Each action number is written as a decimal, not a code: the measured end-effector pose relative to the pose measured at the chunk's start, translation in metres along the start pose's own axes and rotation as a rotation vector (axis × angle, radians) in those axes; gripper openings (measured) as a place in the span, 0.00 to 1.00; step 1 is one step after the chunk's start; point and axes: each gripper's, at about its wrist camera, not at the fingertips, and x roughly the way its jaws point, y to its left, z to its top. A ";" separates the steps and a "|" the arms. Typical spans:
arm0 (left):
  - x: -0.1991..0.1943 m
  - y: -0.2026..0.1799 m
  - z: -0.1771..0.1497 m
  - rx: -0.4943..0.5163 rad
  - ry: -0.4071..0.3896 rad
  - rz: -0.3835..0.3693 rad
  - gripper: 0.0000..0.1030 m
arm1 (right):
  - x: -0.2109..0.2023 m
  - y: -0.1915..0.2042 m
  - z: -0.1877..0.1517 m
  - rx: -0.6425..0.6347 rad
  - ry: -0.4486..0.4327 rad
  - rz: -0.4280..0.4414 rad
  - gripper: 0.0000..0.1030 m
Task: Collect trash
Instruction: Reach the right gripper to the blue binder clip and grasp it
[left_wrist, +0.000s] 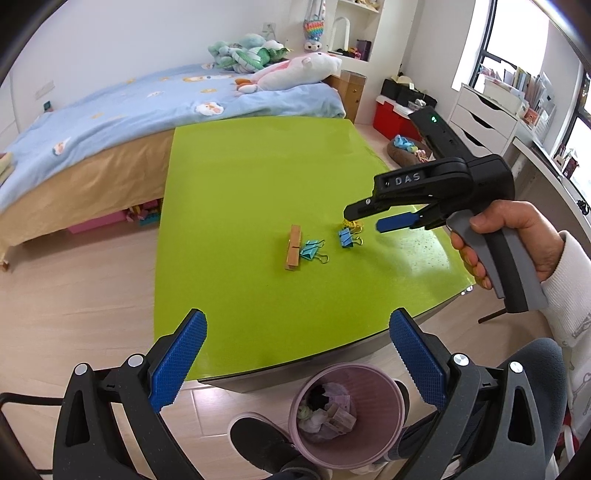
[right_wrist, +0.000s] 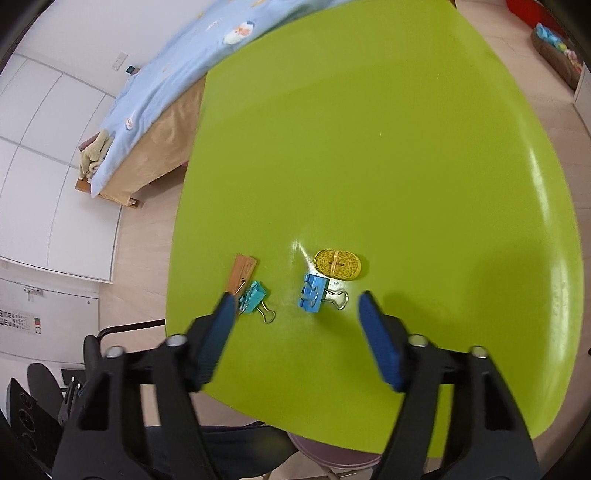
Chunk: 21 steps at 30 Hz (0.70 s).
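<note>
On the green table (left_wrist: 240, 177) lie a wooden clothespin (left_wrist: 293, 248), a teal binder clip (left_wrist: 312, 251), a blue binder clip (left_wrist: 346, 237) and a coiled yellow tape (left_wrist: 352, 223). In the right wrist view they are the clothespin (right_wrist: 242, 273), teal clip (right_wrist: 253, 297), blue clip (right_wrist: 314, 293) and tape (right_wrist: 338, 264). My right gripper (right_wrist: 297, 317) is open and empty, hovering just above the blue clip; it also shows in the left wrist view (left_wrist: 364, 218). My left gripper (left_wrist: 297, 332) is open and empty over the table's near edge, above a pink trash bin (left_wrist: 349, 413).
The bin holds crumpled paper and scraps and stands on the floor by the person's shoe (left_wrist: 258, 439). A bed (left_wrist: 110, 122) with a blue cover stands left of the table. White drawers (left_wrist: 484, 118) and a red box (left_wrist: 391, 118) are at the back right.
</note>
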 end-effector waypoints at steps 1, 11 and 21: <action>0.001 0.001 0.000 -0.002 0.003 0.000 0.92 | 0.004 -0.001 0.001 0.004 0.007 -0.003 0.52; 0.005 0.003 0.002 -0.006 0.014 -0.001 0.92 | 0.019 -0.005 0.007 0.002 0.022 0.000 0.05; 0.015 0.003 0.016 0.006 0.025 0.008 0.92 | 0.001 0.005 0.001 -0.028 -0.012 0.016 0.01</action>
